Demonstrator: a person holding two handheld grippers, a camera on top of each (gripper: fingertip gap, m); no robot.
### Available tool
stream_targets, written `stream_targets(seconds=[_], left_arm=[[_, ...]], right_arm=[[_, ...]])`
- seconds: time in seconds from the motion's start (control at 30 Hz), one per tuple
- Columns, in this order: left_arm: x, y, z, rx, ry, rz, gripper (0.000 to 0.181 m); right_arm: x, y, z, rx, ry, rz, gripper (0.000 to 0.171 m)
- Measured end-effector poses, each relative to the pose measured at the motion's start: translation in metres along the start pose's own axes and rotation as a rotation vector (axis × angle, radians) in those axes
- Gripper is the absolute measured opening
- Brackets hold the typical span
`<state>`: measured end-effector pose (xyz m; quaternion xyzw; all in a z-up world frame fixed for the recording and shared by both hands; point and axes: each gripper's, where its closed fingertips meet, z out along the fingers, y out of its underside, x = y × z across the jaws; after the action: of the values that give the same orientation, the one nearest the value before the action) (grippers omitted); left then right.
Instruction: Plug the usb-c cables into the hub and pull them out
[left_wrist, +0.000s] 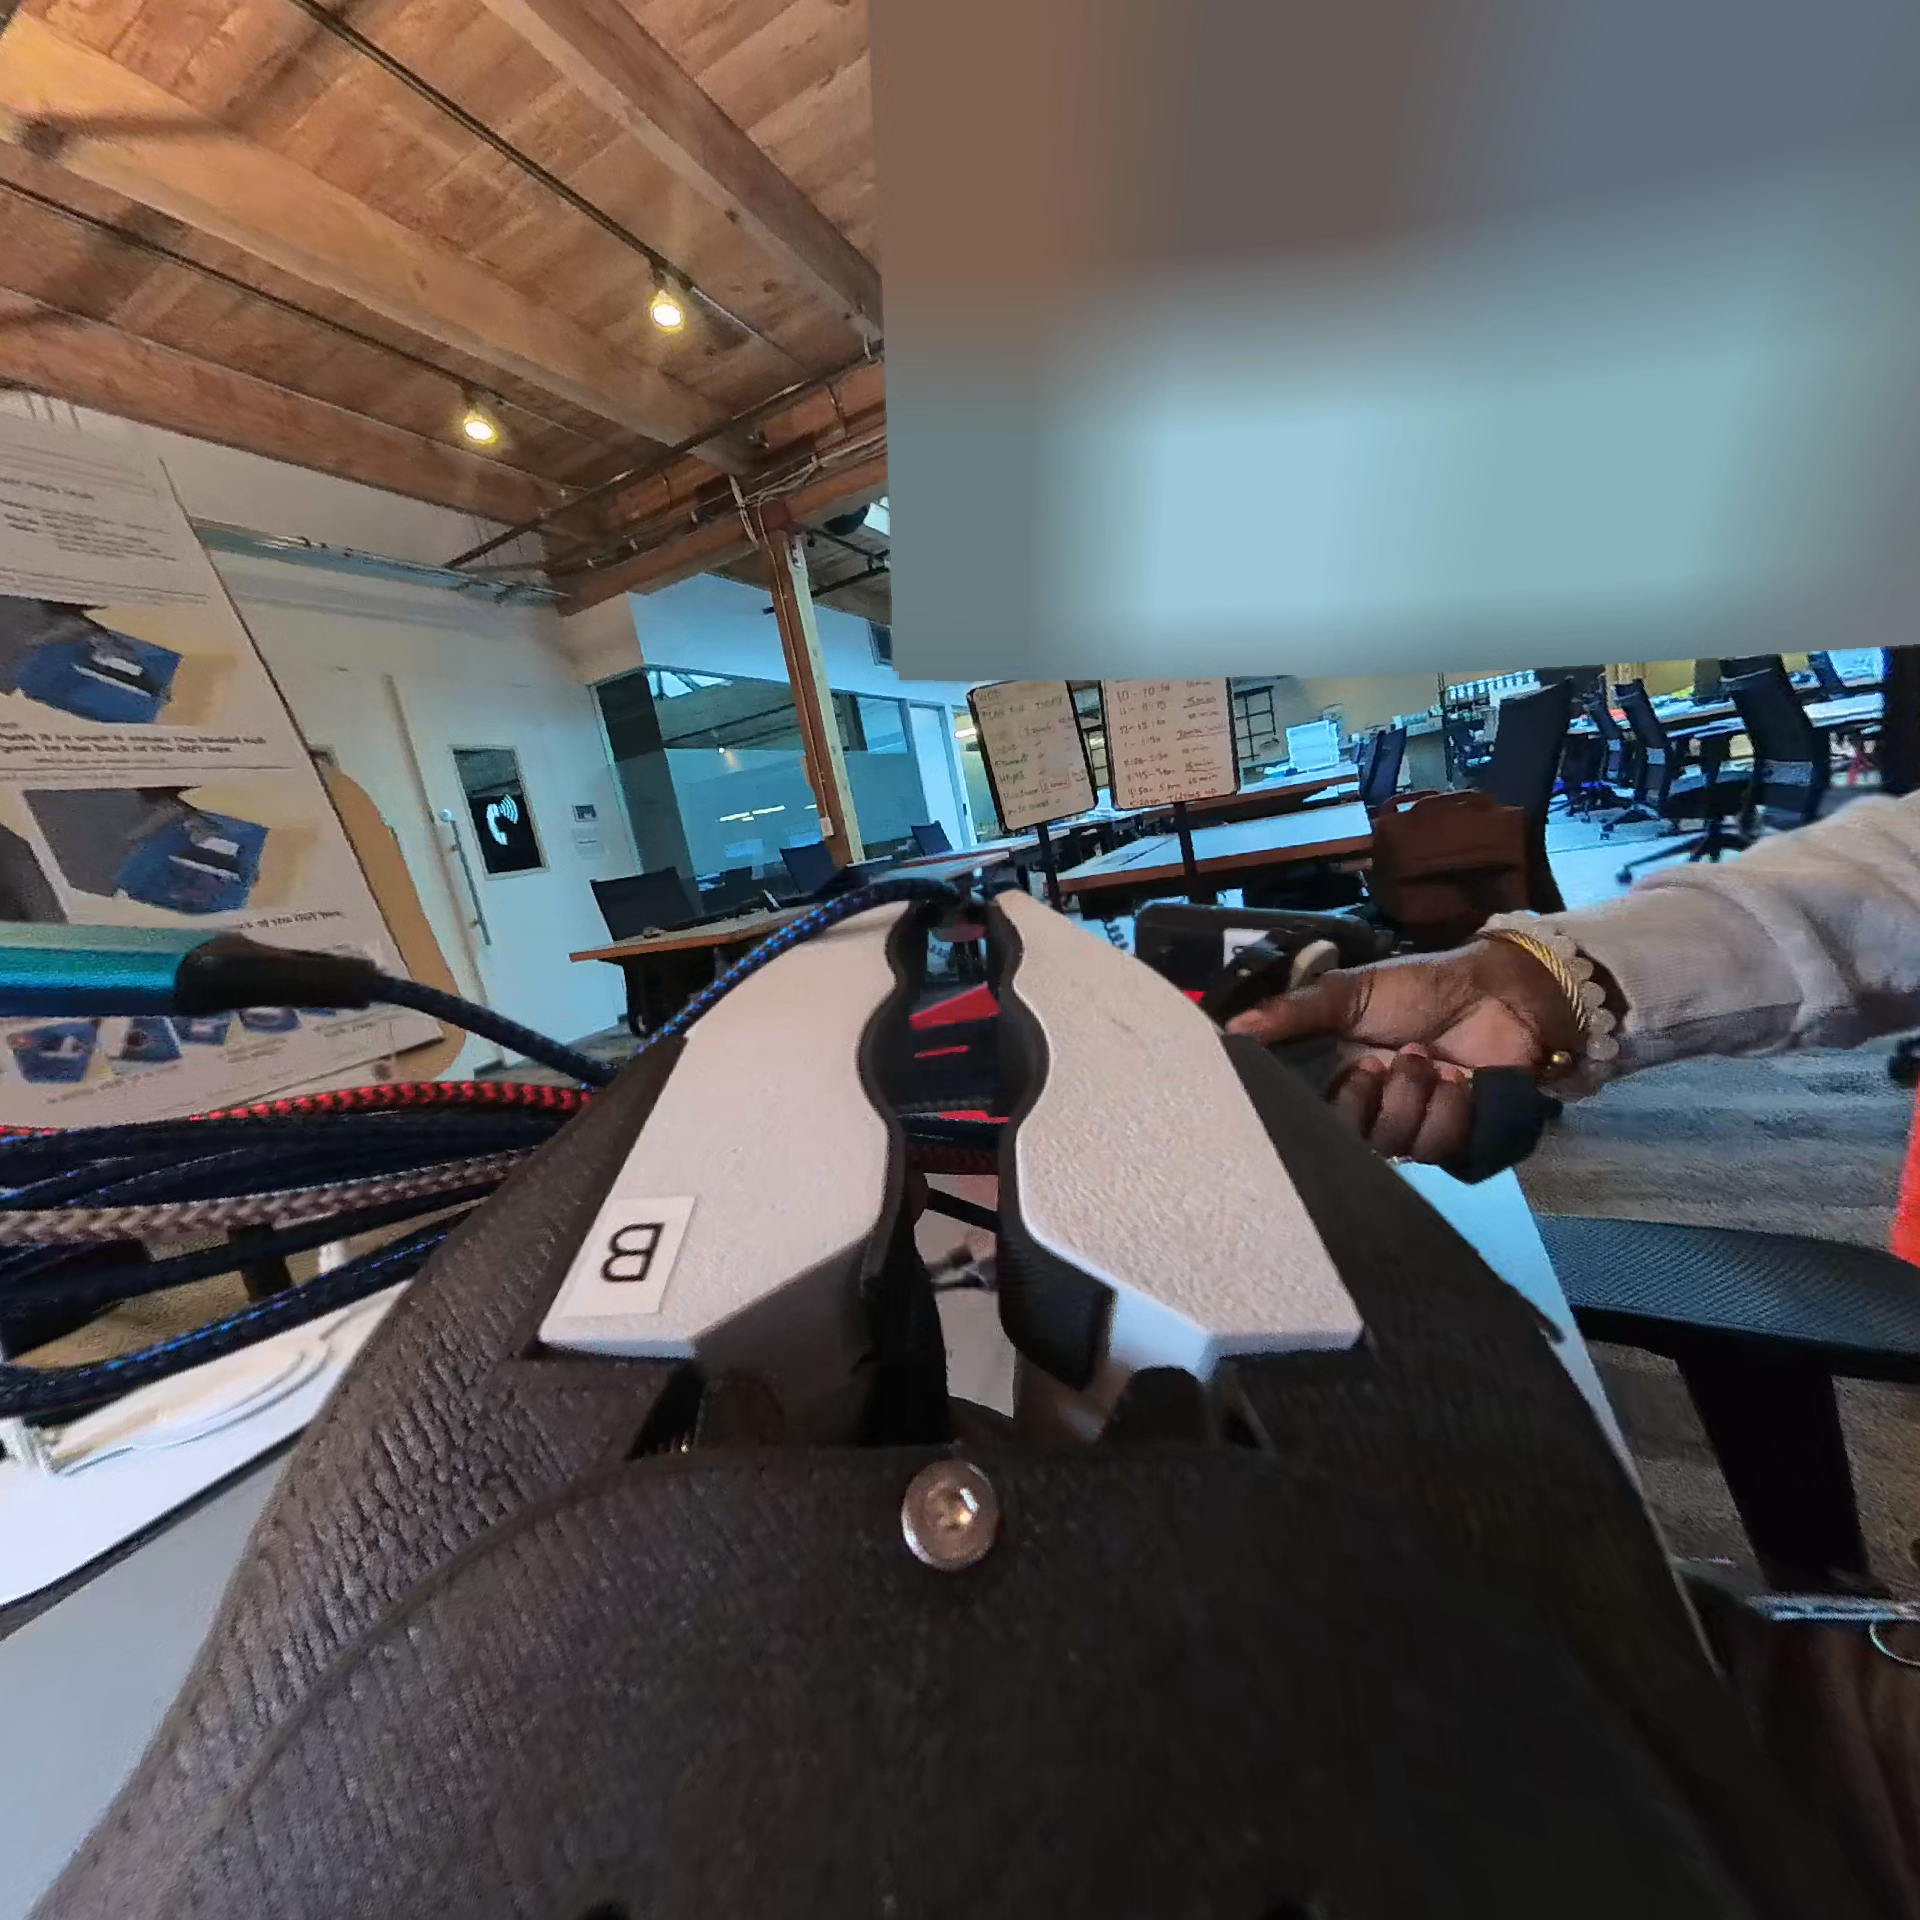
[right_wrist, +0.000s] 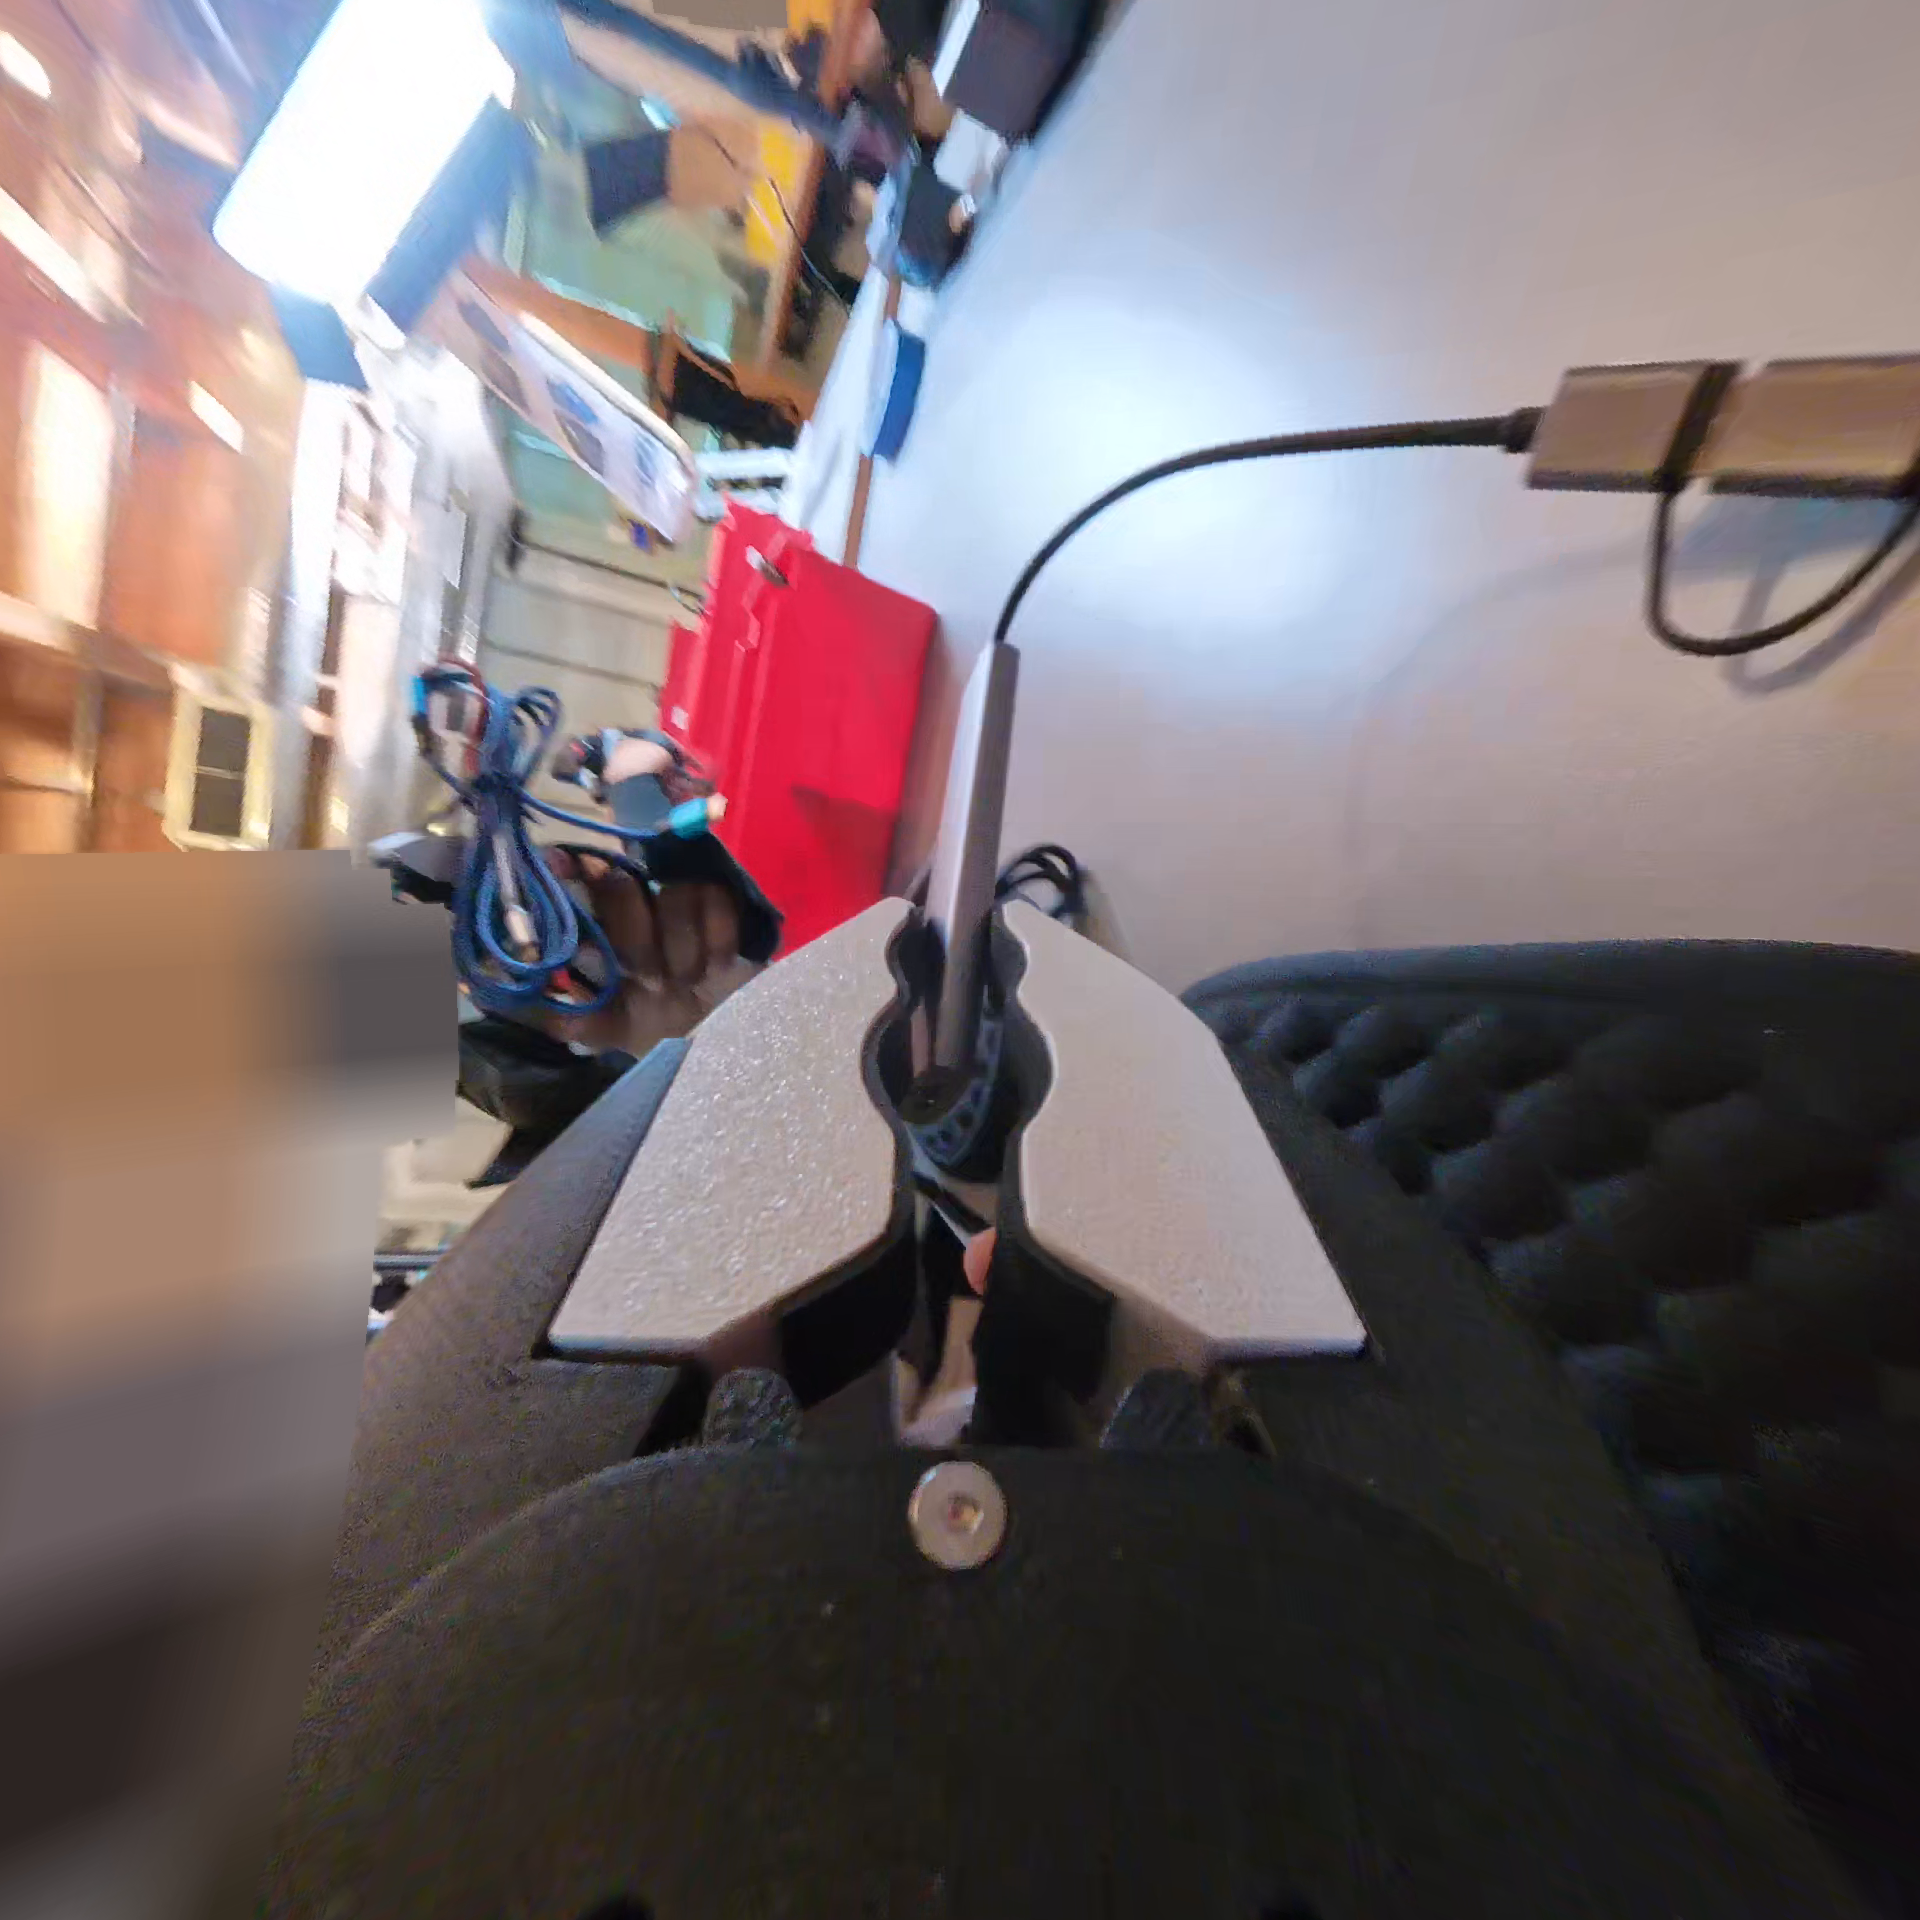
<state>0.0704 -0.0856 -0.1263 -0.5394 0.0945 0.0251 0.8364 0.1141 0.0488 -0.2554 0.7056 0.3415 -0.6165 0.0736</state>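
**Hub gripped, cables gathered – no plug seated yet**

R gripper (right_wrist: 961, 920): your fingers are closed on the slim silver hub (right_wrist: 971, 821), held edge-on between the tips. Hub's own black lead (right_wrist: 1132, 499) arcs from its far end to a grey adapter block (right_wrist: 1725, 436) lying on the white table (right_wrist: 1351, 727). Right wrist view is rolled sideways and motion-blurred; the port face can't be read.

L gripper (left_wrist: 956, 914): fingers nearly together, with a dark blue braided cable (left_wrist: 790, 935) running right up to the tips. It appears pinched there, but contact is hidden, so treat as likely, not confirmed. To the left, near the camera, a teal plug (left_wrist: 94, 971) on a dark cable points off-frame, and a bundle of cables (left_wrist: 260, 1143), red, blue and grey braid, lies across. Farther right, your hand (left_wrist: 1423, 1039) on the other gripper's handle. Right wrist view shows that bundle (right_wrist: 509, 831) hanging well apart from the hub.

Step, in my judgement: pre-insertion, bringing cable and hub together. No plug in a port visible.

Next move calls for:
- Steady the R gripper; level the hub so ports face the L side.
- Get hold near a plug end, not mid-cable.
- Line plug square to port before pushing.

Beyond: red bin (right_wrist: 821, 727), posters, office desks.
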Motion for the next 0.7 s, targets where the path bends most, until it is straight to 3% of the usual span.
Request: stream_targets(seconds=[0.13,0.27,0.33,0.43,0.5,0.57,0.7], left_arm=[[0.013,0.007,0.009,-0.038,0.037,0.019,0.012],[0.014,0.007,0.01,-0.018,0.047,0.0,0.012],[0.012,0.008,0.009,-0.017,0.039,0.002,0.011],[0.011,0.008,0.009,-0.016,0.034,0.007,0.011],[0.011,0.008,0.008,-0.01,0.033,0.006,0.011],[0.01,0.008,0.008,-0.012,0.029,0.012,0.011],[0.009,0.004,0.007,0.0,0.024,0.021,0.011]], right_arm=[[0.015,0.015,0.001,-0.031,0.089,-0.134,0.011],[0.025,0.031,0.0,-0.067,0.098,-0.142,0.01],[0.024,0.032,-0.002,-0.044,0.138,-0.356,0.01],[0.029,0.028,-0.008,-0.027,0.381,-0.997,0.012],[0.032,0.036,-0.009,-0.027,0.458,-1.227,0.013],[0.037,0.04,-0.011,-0.047,0.516,-1.338,0.014],[0.05,0.058,-0.015,-0.164,0.527,-1.308,0.014]])
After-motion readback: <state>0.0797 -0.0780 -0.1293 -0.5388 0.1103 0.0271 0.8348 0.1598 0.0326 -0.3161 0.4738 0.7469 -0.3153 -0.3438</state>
